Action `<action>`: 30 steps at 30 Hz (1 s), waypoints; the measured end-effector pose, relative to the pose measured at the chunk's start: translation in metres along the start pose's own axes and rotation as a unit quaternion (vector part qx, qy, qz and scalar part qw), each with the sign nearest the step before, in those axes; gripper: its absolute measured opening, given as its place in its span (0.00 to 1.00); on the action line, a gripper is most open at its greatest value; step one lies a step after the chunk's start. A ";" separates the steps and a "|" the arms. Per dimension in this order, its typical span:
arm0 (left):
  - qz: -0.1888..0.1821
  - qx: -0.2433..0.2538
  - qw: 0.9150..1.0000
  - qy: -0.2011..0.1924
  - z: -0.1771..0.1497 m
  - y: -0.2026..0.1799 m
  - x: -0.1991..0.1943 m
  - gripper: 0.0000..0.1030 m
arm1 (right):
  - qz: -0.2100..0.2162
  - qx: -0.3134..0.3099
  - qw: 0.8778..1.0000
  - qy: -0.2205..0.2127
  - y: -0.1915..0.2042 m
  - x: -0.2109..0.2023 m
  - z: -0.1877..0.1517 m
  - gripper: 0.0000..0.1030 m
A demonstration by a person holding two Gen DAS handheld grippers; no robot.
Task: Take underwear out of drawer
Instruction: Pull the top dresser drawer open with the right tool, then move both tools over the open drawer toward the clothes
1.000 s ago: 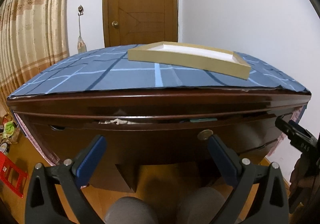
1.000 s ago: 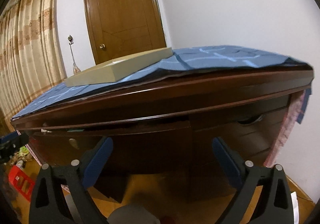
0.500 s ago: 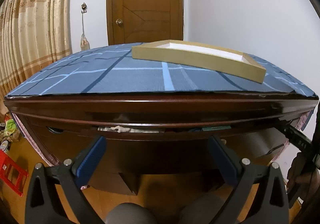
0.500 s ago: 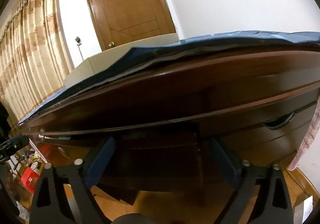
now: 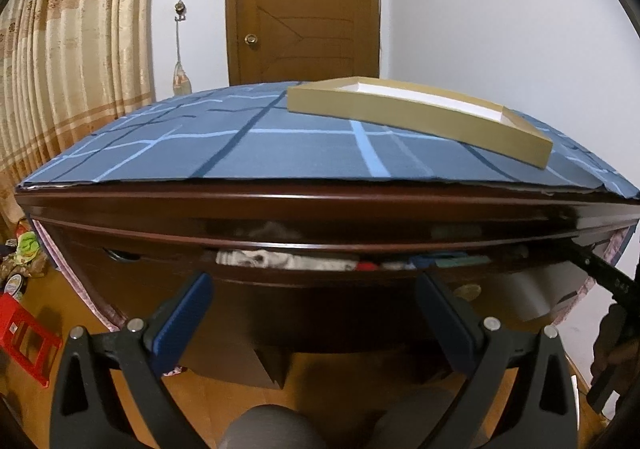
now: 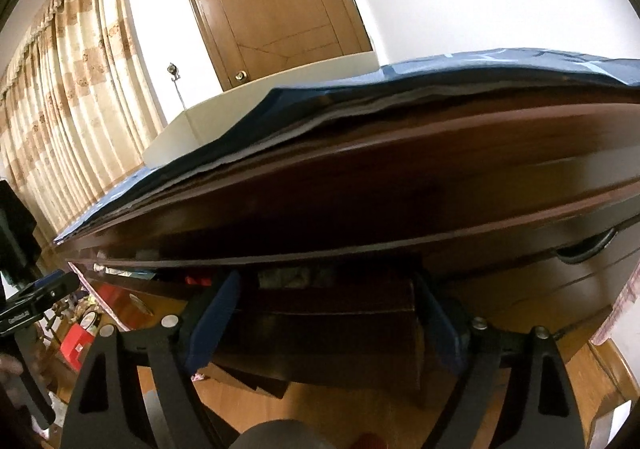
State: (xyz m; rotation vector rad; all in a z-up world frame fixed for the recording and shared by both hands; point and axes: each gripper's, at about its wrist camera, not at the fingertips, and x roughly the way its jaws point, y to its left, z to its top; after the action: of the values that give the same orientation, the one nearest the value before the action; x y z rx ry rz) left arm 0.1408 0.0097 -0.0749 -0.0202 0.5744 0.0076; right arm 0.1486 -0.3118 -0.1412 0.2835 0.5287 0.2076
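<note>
Under the top of a dark wooden dresser, the upper drawer stands slightly pulled out, leaving a long narrow gap that runs left to right across the front. Folded underwear lies inside that gap, its long side running along the drawer front; pale pieces sit at the left, with something red and something blue-green farther right. Which way the pieces point cannot be told through the slot.

A blue checked cloth covers the dresser top, and a shallow tan box rests on it toward the right.

The left gripper hangs in front of the drawer, fingers spread wide with nothing between them. The right gripper sits close under the dresser edge near the drawer's right end. Its jaws have just been closing, yet they remain well apart and grip nothing.
</note>
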 end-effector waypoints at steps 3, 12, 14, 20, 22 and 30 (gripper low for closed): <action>0.005 -0.001 1.000 -0.006 0.001 0.004 -0.004 1.00 | -0.001 0.000 1.000 0.003 0.001 -0.003 -0.002 0.85; 0.008 0.008 1.000 -0.012 0.002 0.007 -0.008 1.00 | -0.004 0.004 1.000 0.007 0.006 -0.020 -0.012 0.85; 0.011 0.016 1.000 -0.010 0.002 0.006 -0.005 1.00 | -0.006 0.006 1.000 0.009 0.007 -0.024 -0.014 0.85; 0.013 0.026 1.000 0.003 0.001 0.007 0.006 1.00 | -0.011 0.010 1.000 0.018 0.008 -0.035 -0.018 0.85; 0.018 0.031 0.999 0.007 -0.002 0.007 0.009 1.00 | -0.014 0.013 0.999 0.026 0.009 -0.039 -0.019 0.84; 0.026 0.035 0.999 0.027 -0.009 0.010 0.018 0.99 | -0.025 -0.021 0.999 -0.024 0.046 -0.059 0.003 0.71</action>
State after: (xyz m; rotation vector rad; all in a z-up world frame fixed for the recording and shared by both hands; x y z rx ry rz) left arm 0.1511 0.0197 -0.0921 0.0628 0.6281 0.0378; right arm 0.0947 -0.2848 -0.0968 0.2343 0.4833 0.1624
